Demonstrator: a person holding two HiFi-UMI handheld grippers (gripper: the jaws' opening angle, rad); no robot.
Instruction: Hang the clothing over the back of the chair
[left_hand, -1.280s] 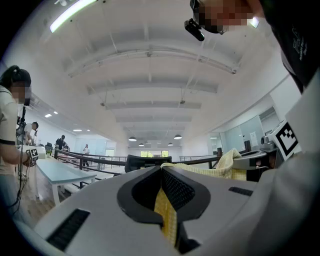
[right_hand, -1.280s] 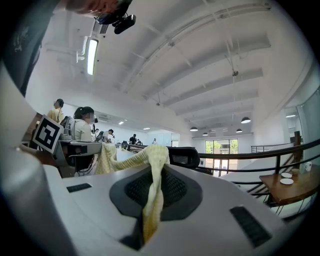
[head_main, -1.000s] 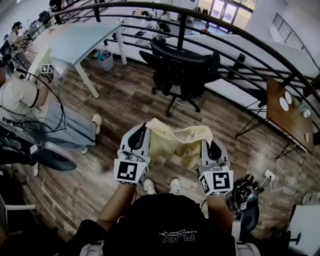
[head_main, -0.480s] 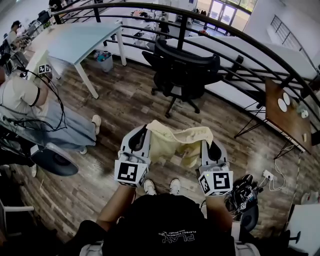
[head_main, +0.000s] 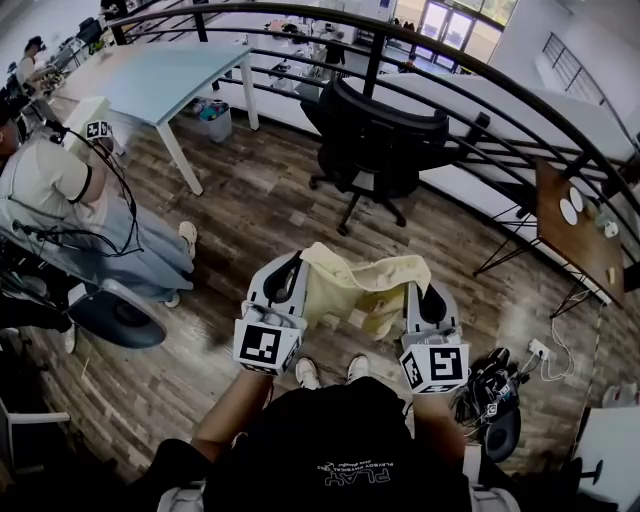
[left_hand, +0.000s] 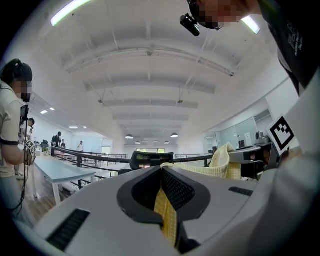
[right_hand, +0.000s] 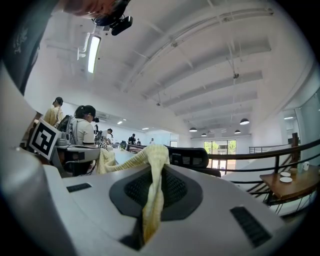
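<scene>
A pale yellow knitted garment (head_main: 358, 288) hangs stretched between my two grippers in the head view. My left gripper (head_main: 300, 258) is shut on its left edge, the cloth (left_hand: 167, 217) pinched between the jaws. My right gripper (head_main: 418, 272) is shut on its right edge, a fold of the garment (right_hand: 152, 195) squeezed between the jaws. Both grippers point level toward a black office chair (head_main: 385, 140) standing ahead on the wood floor, its backrest (left_hand: 151, 159) facing me. The chair's back (right_hand: 187, 157) shows just beyond the right jaws too.
A black metal railing (head_main: 480, 75) curves behind the chair. A pale blue table (head_main: 155, 80) stands at the left, with a seated person (head_main: 60, 200) near it. A small wooden table with plates (head_main: 575, 225) is at the right. Cables and gear (head_main: 495, 395) lie by my right foot.
Both grippers and the garment have moved forward toward the chair, which now appears a little closer and further right. The grip on the cloth is unchanged.
</scene>
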